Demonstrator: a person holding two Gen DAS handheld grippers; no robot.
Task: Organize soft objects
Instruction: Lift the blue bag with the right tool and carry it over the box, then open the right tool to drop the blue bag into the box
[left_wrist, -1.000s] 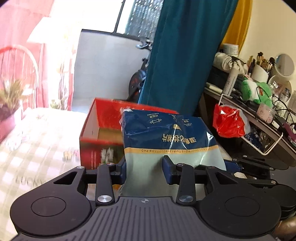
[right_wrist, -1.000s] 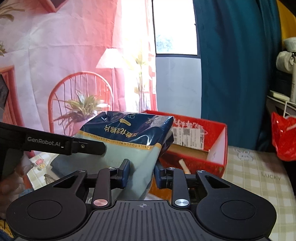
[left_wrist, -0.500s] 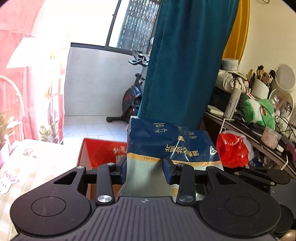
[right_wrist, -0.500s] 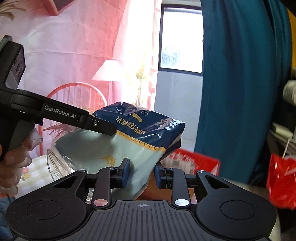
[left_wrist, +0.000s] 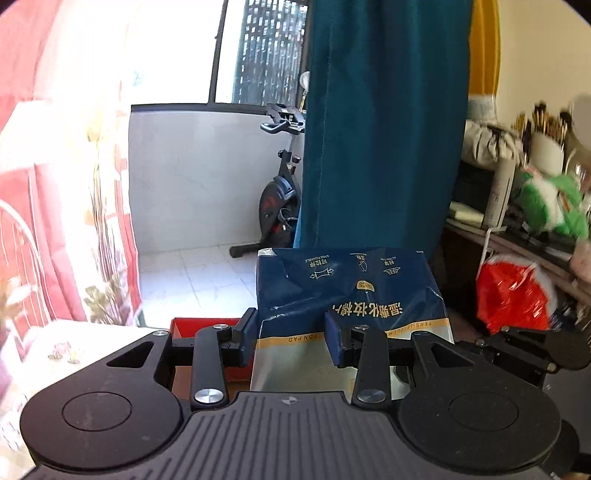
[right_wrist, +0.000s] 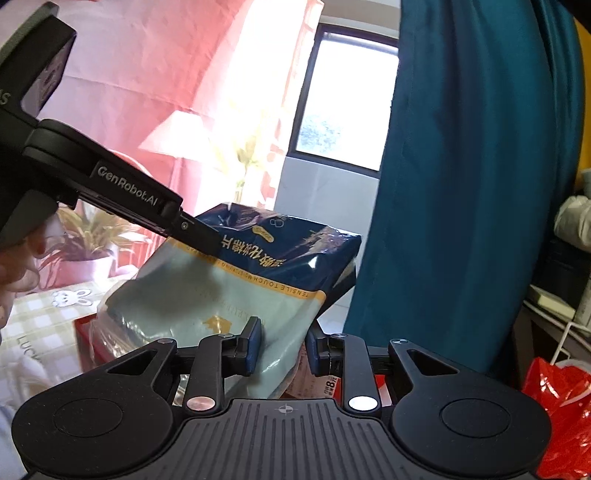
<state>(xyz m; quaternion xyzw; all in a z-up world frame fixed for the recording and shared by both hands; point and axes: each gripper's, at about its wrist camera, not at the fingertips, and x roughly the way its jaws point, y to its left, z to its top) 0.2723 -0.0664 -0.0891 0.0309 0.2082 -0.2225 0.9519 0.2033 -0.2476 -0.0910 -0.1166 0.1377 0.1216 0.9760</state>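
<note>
A soft pack of cotton pads (left_wrist: 351, 295), dark blue above and pale green below, hangs in the air between both grippers. My left gripper (left_wrist: 290, 334) is shut on its lower pale part. In the right wrist view the same pack (right_wrist: 236, 288) lies tilted, and my right gripper (right_wrist: 284, 345) is shut on its lower right corner. The left gripper's finger (right_wrist: 140, 192) reaches the pack's top from the upper left, held by a hand at the frame's left edge. An open red box (left_wrist: 199, 326) sits below and behind the pack, mostly hidden.
A teal curtain (left_wrist: 380, 129) hangs straight ahead, with an exercise bike (left_wrist: 277, 206) on the balcony beside it. A red plastic bag (left_wrist: 513, 295) hangs off a cluttered shelf with a green plush toy (left_wrist: 554, 206). A checked tablecloth (right_wrist: 33, 325) and a potted plant (right_wrist: 85, 243) lie left.
Both grippers have carried the pack up and away from the red box, which has dropped low in both views. The views have swung toward the curtain. Both grips hold unchanged.
</note>
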